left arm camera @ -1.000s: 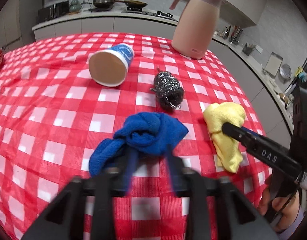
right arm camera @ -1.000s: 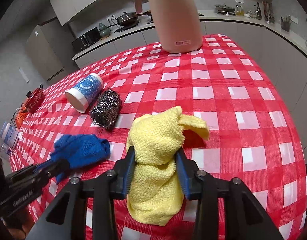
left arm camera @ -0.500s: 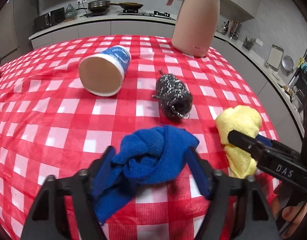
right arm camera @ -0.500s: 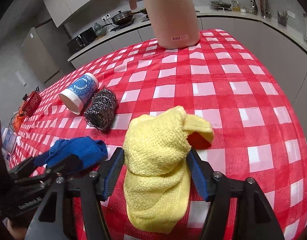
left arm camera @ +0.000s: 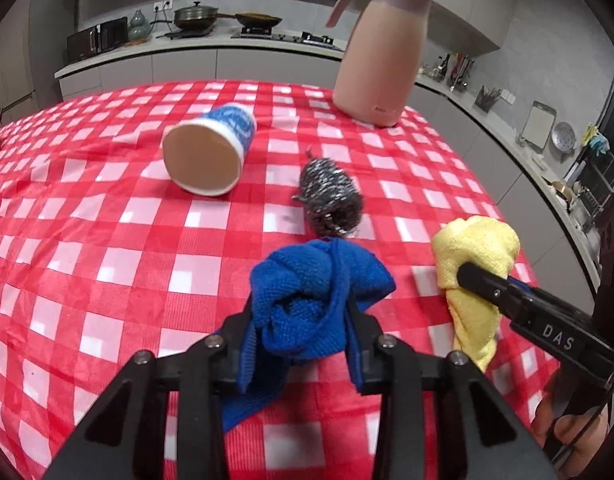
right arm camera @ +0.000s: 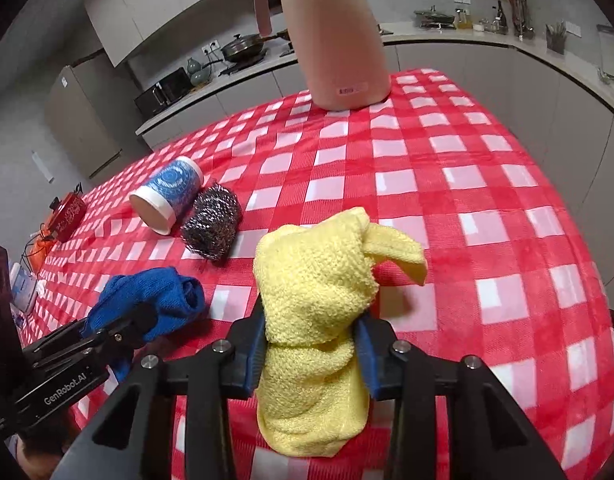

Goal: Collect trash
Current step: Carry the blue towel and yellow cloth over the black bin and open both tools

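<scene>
Left claw [left arm camera: 301, 320] grips the blue cloth [left arm camera: 315, 292]; right claw [right arm camera: 313, 344] grips the yellow cloth [right arm camera: 315, 280]. Paper cup [left arm camera: 207, 152] and steel scourer [left arm camera: 331, 200] beside it remain uncollected.

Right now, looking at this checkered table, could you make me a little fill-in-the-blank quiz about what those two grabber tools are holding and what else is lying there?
1. The left gripper has its fingers closed on the ____ cloth.
2. The right gripper has its fingers closed on the ____ cloth.
3. The paper cup is lying on its ____.
4. The steel scourer sits between the paper cup and the ____ cloth.

Missing words: blue; yellow; side; yellow
</scene>
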`<action>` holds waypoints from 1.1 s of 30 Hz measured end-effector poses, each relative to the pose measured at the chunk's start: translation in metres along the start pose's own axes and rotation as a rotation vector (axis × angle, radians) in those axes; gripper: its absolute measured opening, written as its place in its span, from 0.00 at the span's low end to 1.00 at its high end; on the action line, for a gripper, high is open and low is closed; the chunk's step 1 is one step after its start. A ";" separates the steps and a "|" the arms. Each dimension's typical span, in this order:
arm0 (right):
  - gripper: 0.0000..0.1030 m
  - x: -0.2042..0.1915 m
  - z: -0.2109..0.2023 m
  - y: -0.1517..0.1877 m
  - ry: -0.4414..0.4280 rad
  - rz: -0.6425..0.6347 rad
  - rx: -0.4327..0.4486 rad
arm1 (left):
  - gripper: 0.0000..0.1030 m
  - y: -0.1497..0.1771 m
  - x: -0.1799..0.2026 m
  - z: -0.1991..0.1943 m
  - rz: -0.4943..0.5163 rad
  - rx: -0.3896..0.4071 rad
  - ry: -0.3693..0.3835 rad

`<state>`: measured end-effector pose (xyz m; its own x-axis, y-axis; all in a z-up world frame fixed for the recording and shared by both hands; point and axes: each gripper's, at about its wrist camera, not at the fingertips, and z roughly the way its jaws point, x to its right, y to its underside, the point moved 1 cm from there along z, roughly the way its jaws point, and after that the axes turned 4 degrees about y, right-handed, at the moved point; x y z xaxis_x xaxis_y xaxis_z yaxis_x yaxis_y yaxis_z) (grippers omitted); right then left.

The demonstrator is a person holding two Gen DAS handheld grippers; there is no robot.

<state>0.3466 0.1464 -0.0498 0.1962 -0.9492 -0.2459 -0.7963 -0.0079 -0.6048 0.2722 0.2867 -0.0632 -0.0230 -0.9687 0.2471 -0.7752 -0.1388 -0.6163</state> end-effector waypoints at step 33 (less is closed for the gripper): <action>0.40 0.281 -0.187 0.086 0.164 0.251 0.142 | 0.37 0.045 0.296 0.021 0.169 -0.046 0.264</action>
<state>0.2267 -0.1800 -0.0295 -0.1000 -0.9539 -0.2829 -0.7180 0.2661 -0.6432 0.2443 -0.0102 -0.0336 -0.3122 -0.8897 0.3331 -0.7743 0.0351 -0.6319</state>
